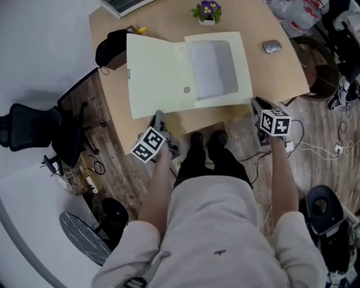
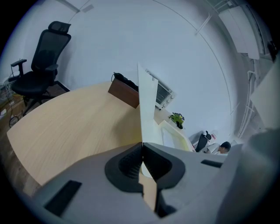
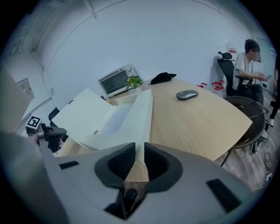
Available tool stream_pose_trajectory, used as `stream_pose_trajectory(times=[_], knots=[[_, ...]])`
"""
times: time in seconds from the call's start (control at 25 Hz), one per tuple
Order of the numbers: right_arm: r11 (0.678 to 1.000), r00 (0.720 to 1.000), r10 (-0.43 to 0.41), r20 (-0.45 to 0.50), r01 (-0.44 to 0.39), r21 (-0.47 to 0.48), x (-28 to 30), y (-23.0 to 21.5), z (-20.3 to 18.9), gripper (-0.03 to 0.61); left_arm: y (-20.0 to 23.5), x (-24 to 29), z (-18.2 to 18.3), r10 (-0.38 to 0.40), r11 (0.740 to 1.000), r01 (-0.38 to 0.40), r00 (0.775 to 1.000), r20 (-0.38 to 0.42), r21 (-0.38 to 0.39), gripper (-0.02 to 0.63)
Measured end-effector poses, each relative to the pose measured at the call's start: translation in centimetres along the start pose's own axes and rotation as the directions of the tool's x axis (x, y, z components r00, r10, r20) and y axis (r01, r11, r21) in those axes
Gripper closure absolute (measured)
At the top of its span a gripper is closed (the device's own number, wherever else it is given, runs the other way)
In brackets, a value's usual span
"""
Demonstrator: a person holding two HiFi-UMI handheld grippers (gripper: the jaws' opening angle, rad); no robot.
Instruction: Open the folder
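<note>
A pale yellow folder (image 1: pixel 185 73) lies on the wooden table (image 1: pixel 115 107), its left cover raised. In the left gripper view that cover (image 2: pixel 146 109) stands edge-on and runs straight into my left gripper (image 2: pixel 142 146), which is shut on its near edge. The head view shows the left gripper (image 1: pixel 159 119) at the folder's near edge. My right gripper (image 1: pixel 256 104) is at the folder's near right corner. In the right gripper view the corner of the folder (image 3: pixel 113 118) reaches into the narrow gap of the right gripper (image 3: pixel 140 151), and no pad visibly presses on it.
A grey mouse (image 1: pixel 271 46) lies right of the folder and a small potted plant (image 1: pixel 206 11) stands behind it. A black bag (image 1: pixel 109 48) sits at the table's far left. An office chair (image 1: pixel 28 126) stands left of the table. A seated person (image 3: pixel 249 65) is beyond the table's right end.
</note>
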State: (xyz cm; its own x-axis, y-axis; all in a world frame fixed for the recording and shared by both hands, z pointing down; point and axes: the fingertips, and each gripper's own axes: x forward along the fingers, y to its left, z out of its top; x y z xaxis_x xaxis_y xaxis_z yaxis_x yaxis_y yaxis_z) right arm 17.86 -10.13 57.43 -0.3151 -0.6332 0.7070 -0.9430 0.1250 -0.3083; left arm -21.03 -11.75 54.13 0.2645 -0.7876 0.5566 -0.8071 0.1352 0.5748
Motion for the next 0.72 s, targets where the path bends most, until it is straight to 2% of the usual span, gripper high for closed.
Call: stream_pose_trajectory(times=[0.12, 0.32, 0.56, 0.72], knots=[[1.0, 1.0, 0.003, -0.005, -0.003, -0.015, 0.1, -0.1, 0.0, 0.515, 0.8, -0.1, -0.4, 0.054, 0.997, -0.054, 0.999, -0.001, 0.058, 0.609], [0.999, 1.0, 0.013, -0.016, -0.014, -0.05, 0.0, -0.4, 0.3, 0.52, 1.8, -0.3, -1.4, 0.123, 0.986, -0.122, 0.992, 0.004, 0.113, 0.609], [0.996, 0.999, 0.024, -0.027, -0.026, -0.083, 0.1, -0.5, 0.2, 0.52, 3.3, 0.0, -2.4, 0.226, 0.953, -0.22, 0.974, -0.009, 0.21, 0.609], [0.995, 0.999, 0.038, -0.025, -0.04, -0.089, 0.3, -0.4, 0.3, 0.525, 4.4, 0.4, -2.8, 0.282, 0.938, -0.269, 0.959, -0.031, 0.221, 0.609]])
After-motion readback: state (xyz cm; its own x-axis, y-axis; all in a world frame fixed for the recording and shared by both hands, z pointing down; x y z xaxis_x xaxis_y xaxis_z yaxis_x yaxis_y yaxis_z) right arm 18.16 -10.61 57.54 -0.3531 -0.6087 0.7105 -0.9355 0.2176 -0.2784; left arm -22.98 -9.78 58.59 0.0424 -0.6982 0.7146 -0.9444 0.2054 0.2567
